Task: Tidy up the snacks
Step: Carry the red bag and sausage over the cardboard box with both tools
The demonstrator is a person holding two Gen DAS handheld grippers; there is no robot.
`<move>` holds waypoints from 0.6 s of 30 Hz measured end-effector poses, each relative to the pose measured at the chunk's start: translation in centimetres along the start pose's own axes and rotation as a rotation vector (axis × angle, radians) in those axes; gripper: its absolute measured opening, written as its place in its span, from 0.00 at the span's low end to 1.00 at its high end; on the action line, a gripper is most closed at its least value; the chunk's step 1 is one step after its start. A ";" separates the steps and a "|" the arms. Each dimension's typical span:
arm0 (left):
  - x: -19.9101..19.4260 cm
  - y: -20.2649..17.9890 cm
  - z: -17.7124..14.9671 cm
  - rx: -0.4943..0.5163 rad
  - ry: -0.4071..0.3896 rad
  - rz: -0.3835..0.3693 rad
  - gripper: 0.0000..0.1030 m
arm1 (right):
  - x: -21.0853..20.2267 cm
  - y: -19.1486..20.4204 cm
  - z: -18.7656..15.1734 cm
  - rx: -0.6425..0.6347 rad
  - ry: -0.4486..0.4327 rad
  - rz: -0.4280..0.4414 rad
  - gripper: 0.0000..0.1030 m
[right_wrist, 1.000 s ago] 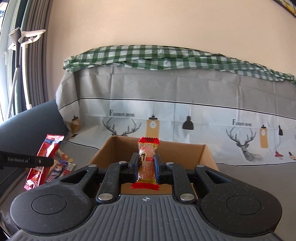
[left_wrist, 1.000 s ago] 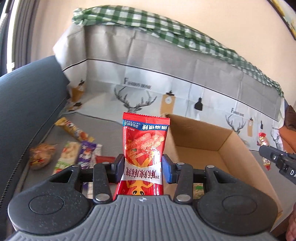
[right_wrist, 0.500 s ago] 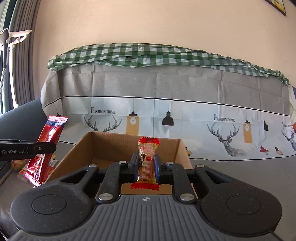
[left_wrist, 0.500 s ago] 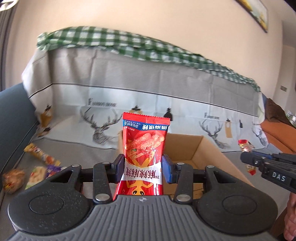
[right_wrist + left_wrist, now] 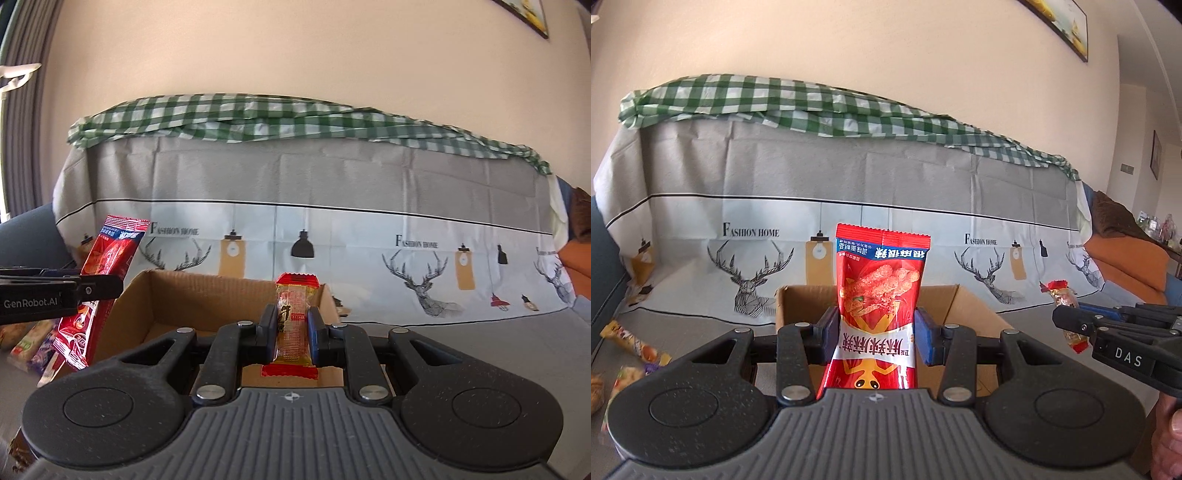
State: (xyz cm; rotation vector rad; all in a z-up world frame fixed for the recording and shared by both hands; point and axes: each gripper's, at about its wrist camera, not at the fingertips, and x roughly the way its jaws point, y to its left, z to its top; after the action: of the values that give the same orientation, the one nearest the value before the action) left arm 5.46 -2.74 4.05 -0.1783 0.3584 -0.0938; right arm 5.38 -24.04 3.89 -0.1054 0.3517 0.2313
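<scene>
Far left, on the grey seat: a loose scatter of small wrapped snacks (image 5: 631,347), lying flat, well apart from the box.

Left gripper (image 5: 874,334): jaws part-open and clamped on a tall red foil snack packet with a blue band near its top (image 5: 879,306). Packet stands upright between the pads, printing inverted, above the near left part of the open brown cardboard box (image 5: 964,306).

Box sits on the seat between the two grippers, flaps open; what lies inside cannot be made out.

Right gripper (image 5: 293,334): jaws drawn nearly together, pinching a narrow clear-and-gold wrapped candy bar with red crimped ends (image 5: 293,321). Bar upright, over the near right edge of the box.

Behind: grey sofa cover printed with deer and lamps (image 5: 923,206), with a green-and-white checked cloth (image 5: 798,107) draped along its top.
</scene>
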 end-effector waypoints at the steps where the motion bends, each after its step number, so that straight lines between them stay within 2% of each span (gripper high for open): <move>1: 0.1 0.0 0.0 -0.002 0.001 -0.005 0.46 | 0.1 0.0 0.0 0.004 0.001 -0.006 0.17; 18: 0.5 0.1 -0.1 -0.021 0.017 -0.033 0.46 | 0.7 1.8 0.2 -0.014 0.009 -0.007 0.17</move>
State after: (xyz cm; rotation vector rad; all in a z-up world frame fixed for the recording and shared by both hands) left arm 5.84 -2.74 3.75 -0.2039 0.3731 -0.1241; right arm 5.69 -22.09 3.74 -0.1212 0.3587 0.2259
